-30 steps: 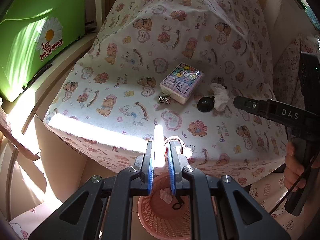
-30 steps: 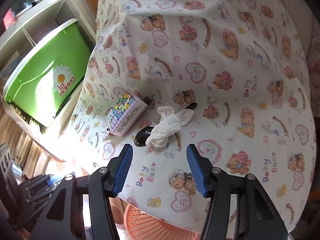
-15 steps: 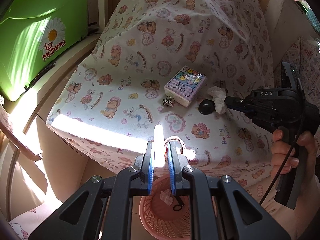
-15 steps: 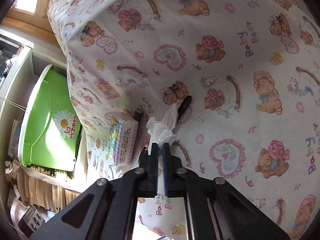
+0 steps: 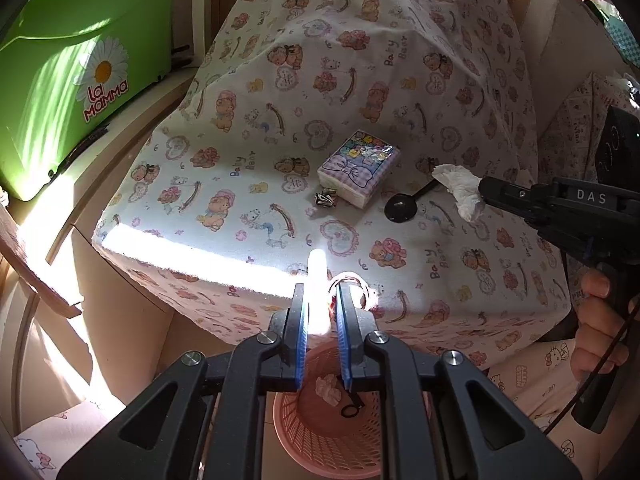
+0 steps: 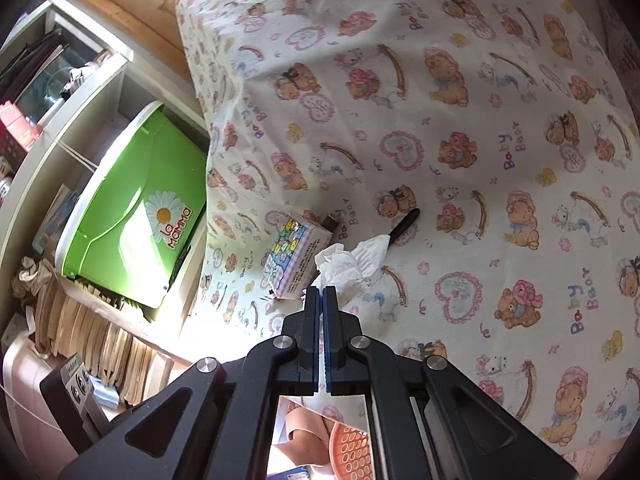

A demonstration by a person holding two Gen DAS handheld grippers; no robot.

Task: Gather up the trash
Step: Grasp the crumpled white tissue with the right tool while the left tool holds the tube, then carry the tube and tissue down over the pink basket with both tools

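Observation:
A crumpled white tissue (image 5: 460, 190) hangs just above the bear-print tablecloth (image 5: 280, 92), with my right gripper (image 5: 484, 192) shut on its end. In the right wrist view the tissue (image 6: 352, 264) sticks out past the closed right gripper (image 6: 322, 292). My left gripper (image 5: 322, 300) is shut on a sunlit pale strip, seemingly the handle of the pink basket (image 5: 332, 440), which hangs below the table's front edge. A crumpled tissue (image 5: 328, 388) and a small black ring lie inside the basket.
On the cloth are a tissue pack (image 5: 360, 168), a small foil wrapper (image 5: 326, 199) and a black spoon (image 5: 402, 208). A green box (image 5: 60, 92) sits on a shelf at the left. A hand (image 5: 596, 320) holds the right gripper's grip.
The right gripper's jaws went from wide open to shut on the white tissue and lifted it off the black spoon. The left gripper and the basket have stayed put.

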